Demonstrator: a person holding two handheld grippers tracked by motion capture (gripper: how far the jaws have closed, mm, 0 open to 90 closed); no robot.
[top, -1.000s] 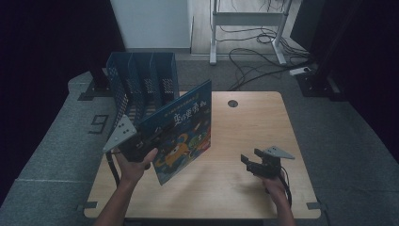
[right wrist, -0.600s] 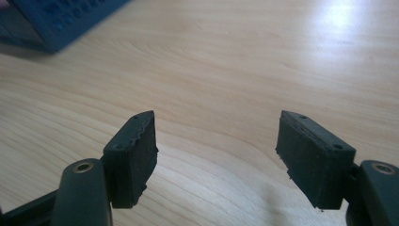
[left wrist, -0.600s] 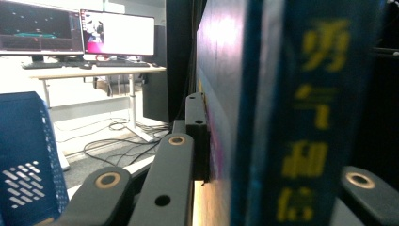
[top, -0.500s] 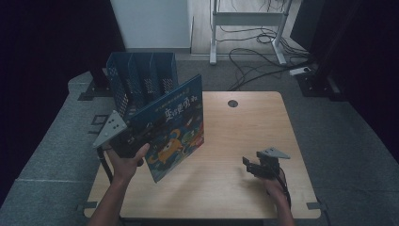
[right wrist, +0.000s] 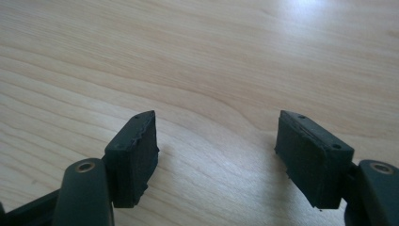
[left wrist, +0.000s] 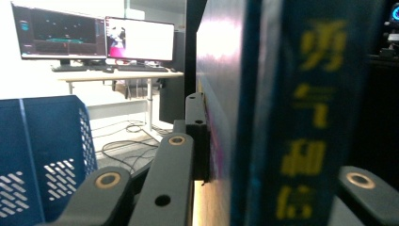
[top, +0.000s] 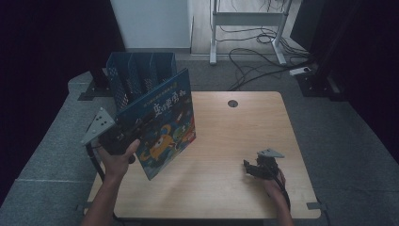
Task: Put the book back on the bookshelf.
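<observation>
The work in hand looks like carrying a picture book to the file rack: at the left of the high view the left gripper (top: 123, 136) holds the book (top: 162, 126) lifted clear of the desk (top: 235, 141), tilted, its cover turned toward the camera and its upper edge leaning up against or just in front of the blue file rack (top: 141, 77), which stands at the desk's far left corner; in the left gripper view the jaws are closed tight on the book's edge, one jaw flat against the dark cover and the other on the far side of the spine, whose yellow characters run down the frame, with a rack wall (left wrist: 42, 155) low at the left; the step, as I judge it, is the transport, with the book not yet in any compartment; the next move calls for turning the book upright and parallel to the dividers, lining its lower edge over one slot, and lowering it before the jaws let go, since a tilted book could catch on a divider; farther right, the desk is pale wood with a round cable hole (top: 232, 103) near its far edge; at the right the right gripper (top: 256, 170) rests low on the desk, its jaws standing wide apart with nothing between them but bare wood grain; around the desk lie grey floor mats, beyond it a white panel, a metal frame and loose cables on the floor, and the left gripper view shows two lit monitors (left wrist: 94, 40) on another table.
</observation>
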